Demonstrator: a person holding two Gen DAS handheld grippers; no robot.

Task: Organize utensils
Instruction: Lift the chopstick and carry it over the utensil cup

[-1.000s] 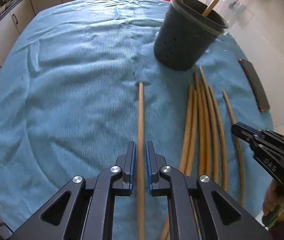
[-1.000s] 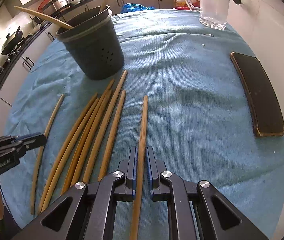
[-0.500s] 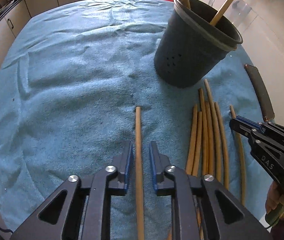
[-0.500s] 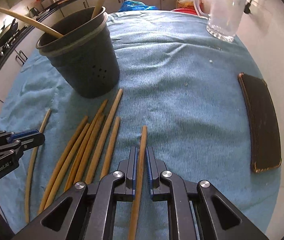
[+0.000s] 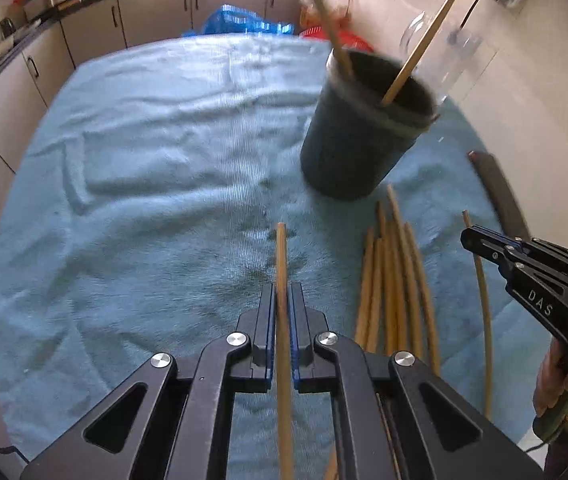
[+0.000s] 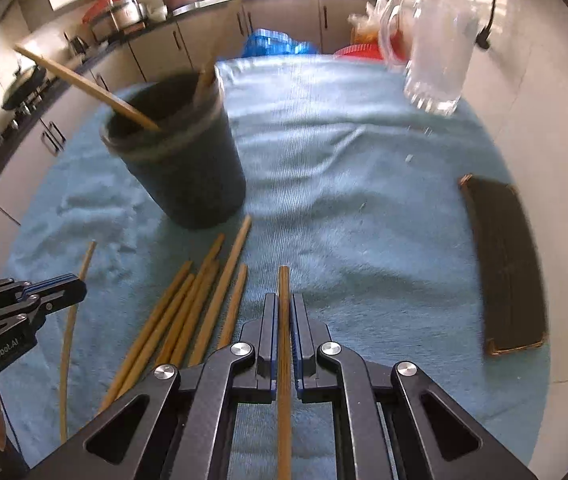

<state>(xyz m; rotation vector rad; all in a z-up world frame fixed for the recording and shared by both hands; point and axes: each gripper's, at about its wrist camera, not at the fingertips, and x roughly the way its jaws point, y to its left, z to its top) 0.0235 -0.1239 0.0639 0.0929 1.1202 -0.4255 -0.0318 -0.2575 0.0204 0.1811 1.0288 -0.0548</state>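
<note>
My left gripper [image 5: 282, 294] has its jaws closing on a wooden chopstick [image 5: 281, 252], and the pads press on it. The stick juts forward, lifted over the blue towel [image 5: 144, 184]. My right gripper [image 6: 284, 304] is shut on another chopstick [image 6: 284, 280], also raised. Each gripper shows in the other's view: the right gripper [image 5: 469, 237] at the right edge, the left gripper [image 6: 80, 286] at the left edge. A dark round holder [image 5: 356, 156] [image 6: 188, 176] stands ahead with two chopsticks leaning in it. Several loose chopsticks [image 5: 392, 280] [image 6: 192, 308] lie between the grippers.
A clear glass mug [image 6: 436, 60] stands at the far right of the towel. A dark flat case [image 6: 508, 268] [image 5: 500, 200] lies along the right edge. A blue bag [image 5: 240, 20] and kitchen cabinets lie beyond. A person's hand [image 5: 556, 380] holds the right gripper.
The left jaws parted around their chopstick half a second ago and have closed on it again. Both grippers have risen, each carrying its chopstick off the towel.
</note>
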